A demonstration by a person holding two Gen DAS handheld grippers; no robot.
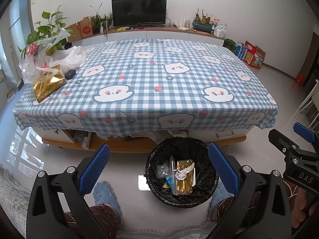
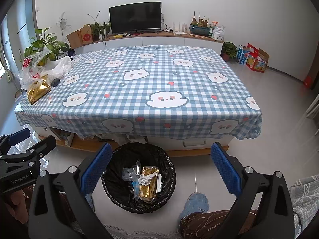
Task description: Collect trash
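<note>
**Bin part-filled, both grippers empty, more trash on far-left table**

Trash so far sits in the bin [image 1: 181,172], a black-lined round basket on the floor just near of the table's near edge. Inside: a gold wrapper [image 1: 184,176], a crumpled white scrap on top of it, a clear plastic piece, a bit of blue. Bin placed between the seated person's slippered feet, likely so either hand can drop into it without a reach.

Left gripper [image 1: 158,168]: jaws spread wide, nothing between the blue pads; bin shows through the gap. Right gripper [image 2: 161,168]: the same, wide apart and empty, bin left of centre in its view. Both hover low, near of the bin, pointing at the table.

Table [image 2: 139,79] with checked cloth is mostly bare. Left far corner holds the remaining pile: gold bag [image 1: 48,84] nearest the edge, clear plastic bags [image 1: 37,64] behind it, a white bag [image 1: 72,56] farther back, a dark oval object [image 1: 70,73] just right of the gold bag. Whether that oval thing is trash, cannot tell.

Judgement: drop step looks done; next is a long reach left, best suited to the left gripper. Limp bags may slip or snag.
</note>
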